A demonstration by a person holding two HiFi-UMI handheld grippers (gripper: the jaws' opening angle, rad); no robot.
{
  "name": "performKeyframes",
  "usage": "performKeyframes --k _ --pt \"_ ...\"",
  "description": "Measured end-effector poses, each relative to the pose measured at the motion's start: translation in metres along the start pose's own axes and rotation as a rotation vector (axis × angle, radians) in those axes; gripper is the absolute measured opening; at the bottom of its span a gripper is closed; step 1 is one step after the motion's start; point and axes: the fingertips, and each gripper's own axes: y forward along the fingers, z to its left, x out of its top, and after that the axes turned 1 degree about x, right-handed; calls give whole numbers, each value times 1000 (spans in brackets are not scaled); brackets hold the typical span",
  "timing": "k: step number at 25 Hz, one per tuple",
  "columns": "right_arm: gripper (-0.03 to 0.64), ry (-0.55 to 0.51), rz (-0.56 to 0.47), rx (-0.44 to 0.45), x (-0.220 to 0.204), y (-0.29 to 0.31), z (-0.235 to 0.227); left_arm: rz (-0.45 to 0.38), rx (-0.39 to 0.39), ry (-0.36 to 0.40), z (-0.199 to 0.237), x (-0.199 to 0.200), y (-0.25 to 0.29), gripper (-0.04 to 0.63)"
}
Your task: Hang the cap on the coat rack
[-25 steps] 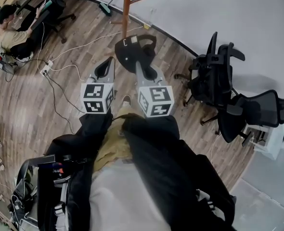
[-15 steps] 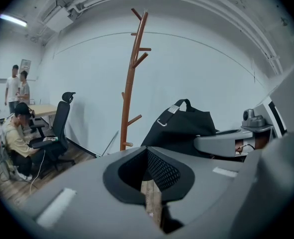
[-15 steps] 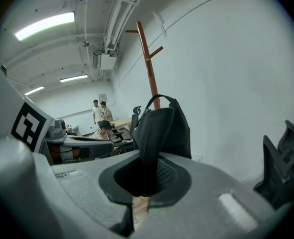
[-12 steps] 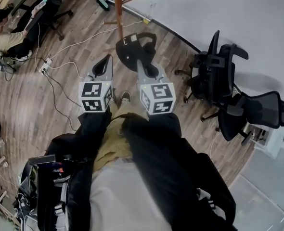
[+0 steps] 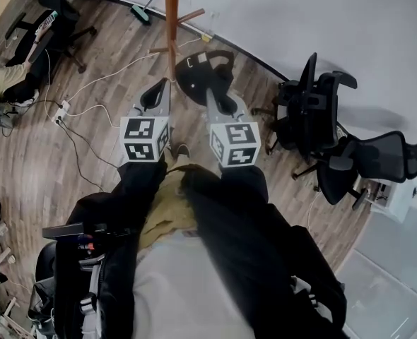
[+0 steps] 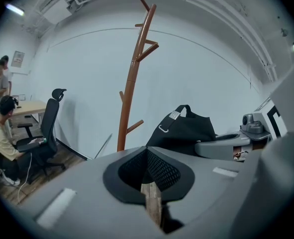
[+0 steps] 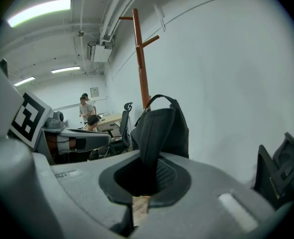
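Observation:
My right gripper (image 5: 220, 102) is shut on the brim of a black cap (image 5: 203, 75) and holds it out in front of me. In the right gripper view the cap (image 7: 160, 127) stands up from between the jaws of that gripper (image 7: 148, 177). The brown wooden coat rack (image 5: 171, 14) stands just beyond the cap, its pole and pegs (image 7: 140, 54) near the white wall. My left gripper (image 5: 154, 99) is level with it on the left, shut and empty (image 6: 148, 172). From there the rack (image 6: 133, 81) rises ahead and the cap (image 6: 186, 128) hangs to the right.
Two black office chairs (image 5: 313, 119) (image 5: 377, 162) stand at the right by the wall. A seated person (image 5: 2, 78) works at a desk at far left, beside another chair (image 5: 53, 13). Cables and a power strip (image 5: 66, 104) lie on the wooden floor. A broom (image 5: 142, 10) leans near the rack.
The coat rack has come nearer, and the seated person has slid towards the left edge. Both grippers and the cap keep their pose.

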Motion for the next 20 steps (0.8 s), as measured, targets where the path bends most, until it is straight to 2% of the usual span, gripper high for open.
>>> performKeyframes --k 11,15,20 --pt "5 -16 30 -94 17 35 -17 0 -24 -35 45 12 26 2" --pt "4 -16 49 -75 21 31 -26 21 -21 -53 47 7 37 2" --pt "3 -14 84 -8 27 28 -41 25 13 -68 48 12 58 2"
